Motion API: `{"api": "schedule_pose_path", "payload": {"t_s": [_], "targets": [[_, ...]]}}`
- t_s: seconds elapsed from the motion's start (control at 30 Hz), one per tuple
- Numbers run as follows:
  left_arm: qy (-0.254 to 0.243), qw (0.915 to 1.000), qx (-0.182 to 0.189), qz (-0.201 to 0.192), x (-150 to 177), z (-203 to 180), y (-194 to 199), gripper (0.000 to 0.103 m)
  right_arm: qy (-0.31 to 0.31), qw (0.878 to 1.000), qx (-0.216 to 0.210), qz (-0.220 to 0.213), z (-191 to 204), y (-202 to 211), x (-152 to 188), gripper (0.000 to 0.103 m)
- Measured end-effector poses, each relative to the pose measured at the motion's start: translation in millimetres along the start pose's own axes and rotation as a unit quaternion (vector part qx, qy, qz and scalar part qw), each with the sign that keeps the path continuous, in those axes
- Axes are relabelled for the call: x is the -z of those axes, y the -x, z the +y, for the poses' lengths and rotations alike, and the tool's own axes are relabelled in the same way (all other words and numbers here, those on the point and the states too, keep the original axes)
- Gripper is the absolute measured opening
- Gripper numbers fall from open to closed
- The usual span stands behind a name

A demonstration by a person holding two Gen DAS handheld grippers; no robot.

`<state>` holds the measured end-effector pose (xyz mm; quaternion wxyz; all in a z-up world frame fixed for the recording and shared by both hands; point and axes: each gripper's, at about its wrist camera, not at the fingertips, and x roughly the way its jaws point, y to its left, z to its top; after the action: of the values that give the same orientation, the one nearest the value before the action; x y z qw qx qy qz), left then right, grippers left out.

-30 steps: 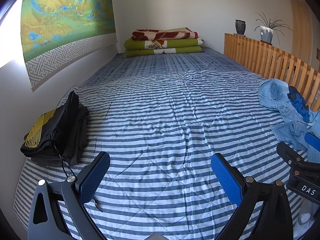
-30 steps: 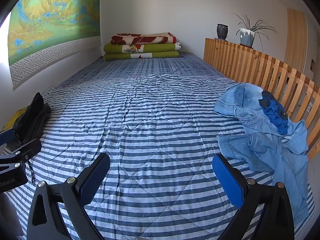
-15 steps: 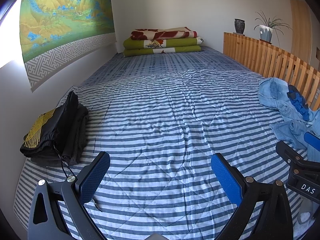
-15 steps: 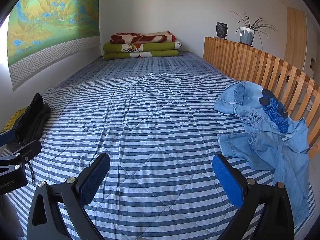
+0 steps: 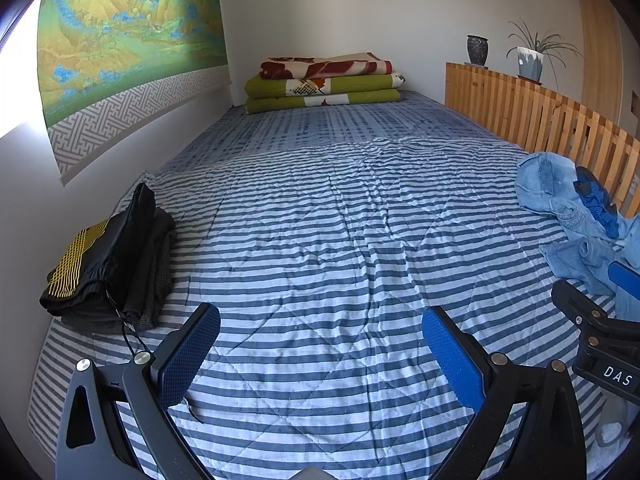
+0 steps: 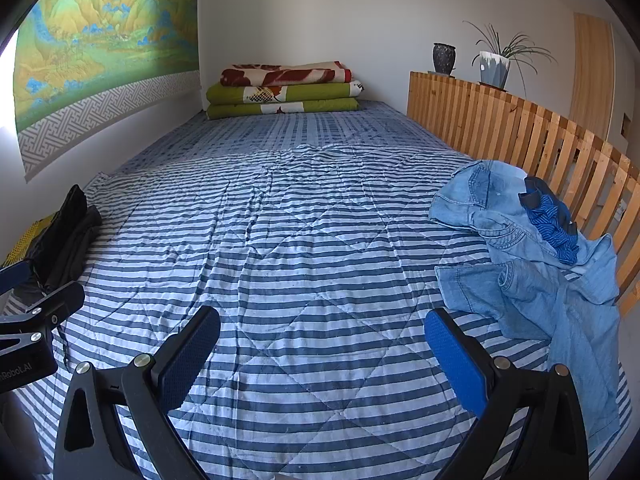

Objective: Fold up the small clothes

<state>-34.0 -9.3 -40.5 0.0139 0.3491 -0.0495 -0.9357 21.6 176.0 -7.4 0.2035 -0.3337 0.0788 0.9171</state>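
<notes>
I see the striped quilt (image 5: 320, 240) filling both views, with nothing on its middle. My left gripper (image 5: 320, 344) and right gripper (image 6: 322, 346) both hang over its near end, fingers spread wide, grasping nothing. The denim heap (image 6: 532, 276) lies at the right edge against the slatted rail (image 6: 500, 128); my right view shows it nearly whole, while my left view cuts it off behind the other gripper. The folded black stack (image 5: 108, 264) sits by the left wall, clear from the left, half hidden from the right. A dark blue piece (image 6: 554, 220) tops the denim; I can't tell what garment it is.
</notes>
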Motion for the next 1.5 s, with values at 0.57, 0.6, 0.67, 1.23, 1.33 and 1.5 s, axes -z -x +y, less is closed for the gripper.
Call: {"api": "schedule_pose_path", "payload": {"t_s": [0.57, 0.6, 0.67, 1.23, 1.33, 1.5], "targets": [[-0.007, 1.0, -0.004, -0.005, 0.9, -2.4, 3.0, 0.102, -0.002, 1.0, 0.0, 0.003, -2.4, -1.1, 0.6, 0.101], [-0.006, 1.0, -0.003, -0.004, 0.6, -2.0, 2.6, 0.102, -0.002, 1.0, 0.001, 0.002, -2.6, -1.0, 0.7, 0.101], [-0.004, 1.0, 0.001, 0.0, 0.5, -0.6, 1.1, 0.102, 0.0, 1.0, 0.004, -0.003, -3.3, -1.4, 0.5, 0.101], [-0.001, 0.9996, 0.011, 0.027, 12.4, 1.8, -17.8, 0.102, -0.055, 0.996, 0.067, 0.026, -115.7, -49.3, -0.8, 0.101], [0.007, 0.9991, 0.011, 0.041, 19.2, 5.1, -27.7, 0.102, -0.085, 0.991, 0.092, 0.037, -156.8, -62.1, -8.1, 0.098], [0.008, 0.9978, 0.003, 0.066, 30.6, 5.6, -41.6, 0.102, -0.102, 0.981, 0.161, 0.031, -217.2, -81.8, -27.0, 0.09]]}}
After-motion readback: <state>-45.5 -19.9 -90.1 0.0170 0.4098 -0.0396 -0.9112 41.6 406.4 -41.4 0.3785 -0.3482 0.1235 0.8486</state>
